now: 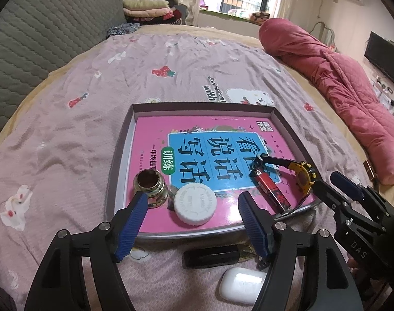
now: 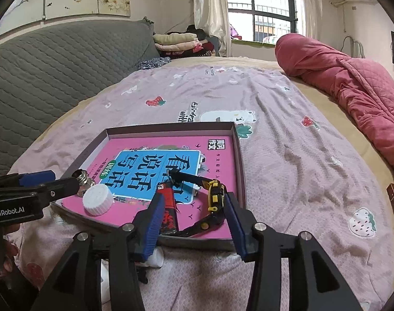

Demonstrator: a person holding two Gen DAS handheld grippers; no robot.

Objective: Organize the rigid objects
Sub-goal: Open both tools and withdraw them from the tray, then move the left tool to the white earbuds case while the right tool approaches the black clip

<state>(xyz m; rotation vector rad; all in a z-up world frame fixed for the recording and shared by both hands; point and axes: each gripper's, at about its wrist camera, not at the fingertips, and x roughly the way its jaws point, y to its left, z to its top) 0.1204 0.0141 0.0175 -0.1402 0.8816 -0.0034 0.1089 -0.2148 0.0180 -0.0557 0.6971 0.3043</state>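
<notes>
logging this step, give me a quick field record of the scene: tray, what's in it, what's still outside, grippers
surface: bed sheet
tray: shallow box tray holding a pink book
in tray: glass jar, white cap, red lighter, yellow watch
outside tray, near edge: black cylinder, white earbud case
left gripper: open, nothing between the pads, above the white cap
right gripper: open, holds nothing, at the red lighter and yellow watch
</notes>
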